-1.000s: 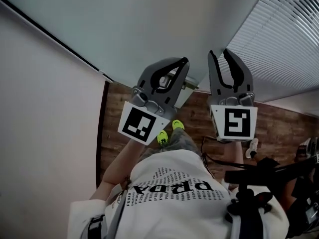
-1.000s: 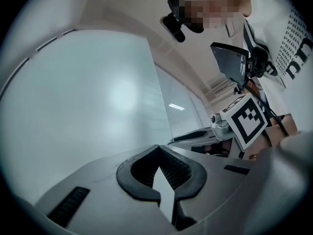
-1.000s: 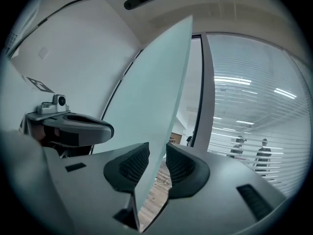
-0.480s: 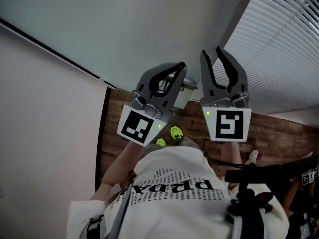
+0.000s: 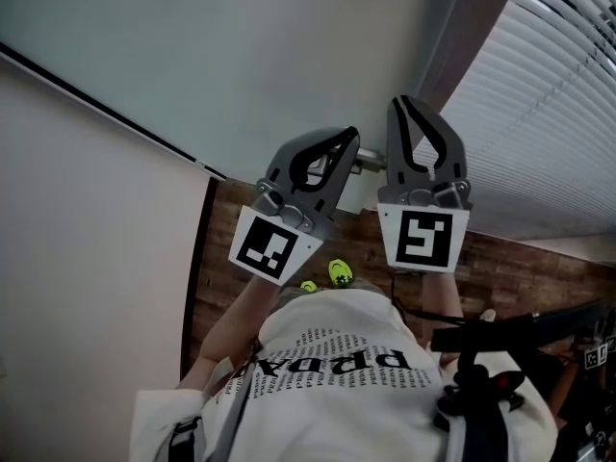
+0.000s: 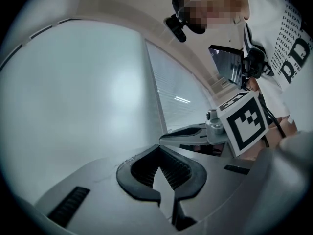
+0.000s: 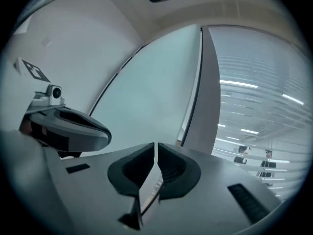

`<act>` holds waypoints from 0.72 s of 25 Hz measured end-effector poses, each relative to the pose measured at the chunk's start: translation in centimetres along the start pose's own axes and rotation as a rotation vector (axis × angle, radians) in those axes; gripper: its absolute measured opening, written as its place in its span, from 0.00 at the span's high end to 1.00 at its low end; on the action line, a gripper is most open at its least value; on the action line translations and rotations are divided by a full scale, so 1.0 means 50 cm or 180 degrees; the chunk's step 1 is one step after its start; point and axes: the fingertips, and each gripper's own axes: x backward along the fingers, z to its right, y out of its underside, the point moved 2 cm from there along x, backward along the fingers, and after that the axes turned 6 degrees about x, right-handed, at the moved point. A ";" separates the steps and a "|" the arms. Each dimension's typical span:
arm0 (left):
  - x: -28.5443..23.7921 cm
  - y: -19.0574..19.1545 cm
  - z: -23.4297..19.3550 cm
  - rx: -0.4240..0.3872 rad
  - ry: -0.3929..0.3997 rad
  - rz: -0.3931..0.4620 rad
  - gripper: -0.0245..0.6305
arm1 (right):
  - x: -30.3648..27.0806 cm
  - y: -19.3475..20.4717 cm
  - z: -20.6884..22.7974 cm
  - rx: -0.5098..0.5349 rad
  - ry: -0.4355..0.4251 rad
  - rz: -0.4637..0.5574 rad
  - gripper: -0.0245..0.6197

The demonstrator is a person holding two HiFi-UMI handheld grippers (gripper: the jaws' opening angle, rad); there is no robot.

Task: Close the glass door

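Left gripper (image 5: 348, 135): clenched, jaw tips meeting, with nothing between them; it is held up close to the glass, left of the other tool.
Right gripper (image 5: 404, 104): clenched, with only a thin slit between the pads; it is just beside the left gripper, near the door's right edge.
Glass door (image 5: 241, 37): frosted pane across the far side, its right edge lying along the grey frame post (image 7: 212, 97).
Handle (image 5: 370, 163): metal fitting visible between the two grippers.
Surroundings: blinds (image 5: 558, 114) at right, white wall (image 5: 87, 258) at left, wood floor (image 5: 226, 219) below.
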 end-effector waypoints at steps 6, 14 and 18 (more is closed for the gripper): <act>0.047 0.059 -0.018 0.0066 -0.0095 -0.0092 0.98 | -0.026 0.035 -0.050 0.0213 0.0014 -0.0107 0.97; 0.019 0.067 -0.017 -0.0006 -0.0210 -0.0142 0.98 | -0.077 0.077 -0.019 0.0298 0.0090 -0.0156 0.97; -0.013 0.072 -0.013 0.0001 -0.0247 -0.0191 0.98 | -0.089 0.100 0.003 0.0323 0.0062 -0.0157 0.97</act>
